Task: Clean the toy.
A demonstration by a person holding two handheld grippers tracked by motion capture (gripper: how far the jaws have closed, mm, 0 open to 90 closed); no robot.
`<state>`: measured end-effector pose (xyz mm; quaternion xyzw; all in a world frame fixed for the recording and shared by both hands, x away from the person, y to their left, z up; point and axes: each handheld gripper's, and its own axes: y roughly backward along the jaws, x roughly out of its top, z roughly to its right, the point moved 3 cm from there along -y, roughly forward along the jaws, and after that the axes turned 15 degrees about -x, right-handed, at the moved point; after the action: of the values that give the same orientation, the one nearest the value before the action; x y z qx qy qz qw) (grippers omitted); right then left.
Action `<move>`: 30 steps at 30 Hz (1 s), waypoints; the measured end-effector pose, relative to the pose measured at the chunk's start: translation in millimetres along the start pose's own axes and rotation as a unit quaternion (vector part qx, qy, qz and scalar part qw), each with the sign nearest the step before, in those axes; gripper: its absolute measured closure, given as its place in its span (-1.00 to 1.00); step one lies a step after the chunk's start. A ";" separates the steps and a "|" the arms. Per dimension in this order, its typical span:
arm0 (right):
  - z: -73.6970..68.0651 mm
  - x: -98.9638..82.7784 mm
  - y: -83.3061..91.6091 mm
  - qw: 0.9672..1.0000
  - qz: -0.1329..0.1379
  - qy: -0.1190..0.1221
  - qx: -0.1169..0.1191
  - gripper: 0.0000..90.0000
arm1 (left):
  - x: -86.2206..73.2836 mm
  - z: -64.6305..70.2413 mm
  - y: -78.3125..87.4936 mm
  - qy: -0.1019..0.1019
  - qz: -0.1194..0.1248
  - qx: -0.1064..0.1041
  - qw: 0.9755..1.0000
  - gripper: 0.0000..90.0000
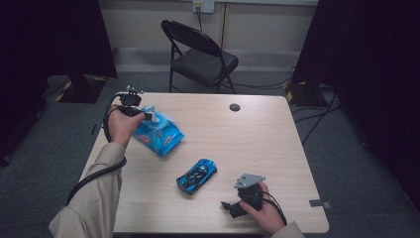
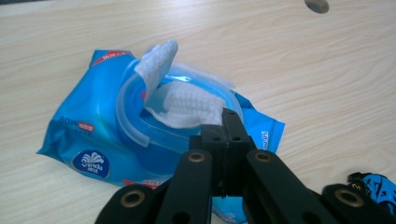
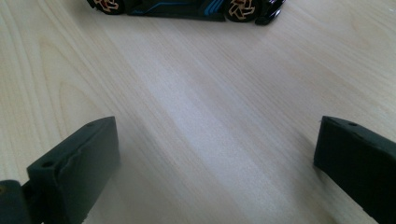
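A blue pack of wet wipes (image 1: 161, 135) lies on the left part of the wooden table (image 1: 267, 144), its clear lid flipped open (image 2: 135, 133). A white wipe (image 2: 184, 105) sticks up out of the opening, and my left gripper (image 1: 147, 115) is shut on its edge; in the left gripper view the black jaws (image 2: 229, 120) meet over the wipe. A blue and black toy car (image 1: 196, 176) sits at the table's middle front, with its wheels along the top of the right gripper view (image 3: 187, 7). My right gripper (image 1: 230, 207) rests low near the front edge, open (image 3: 217, 140), with bare wood between its fingers.
A black folding chair (image 1: 200, 54) stands behind the table. A small dark round cap (image 1: 235, 107) is set into the tabletop near the far edge. Dark curtains hang at both sides, and cables run over the grey floor at the right (image 1: 317, 111).
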<state>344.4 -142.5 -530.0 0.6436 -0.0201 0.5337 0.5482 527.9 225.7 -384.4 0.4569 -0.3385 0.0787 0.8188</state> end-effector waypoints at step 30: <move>0.1 0.0 0.2 1.000 -0.001 0.000 0.001 -1.00 | 49.6 54.2 62.6 -0.050 0.045 -0.023 0.997 1.00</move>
<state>344.3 -142.6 -529.8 0.6438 -0.0188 0.5332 0.5485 512.0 209.0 -290.7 0.4258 -0.4010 0.0849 0.8067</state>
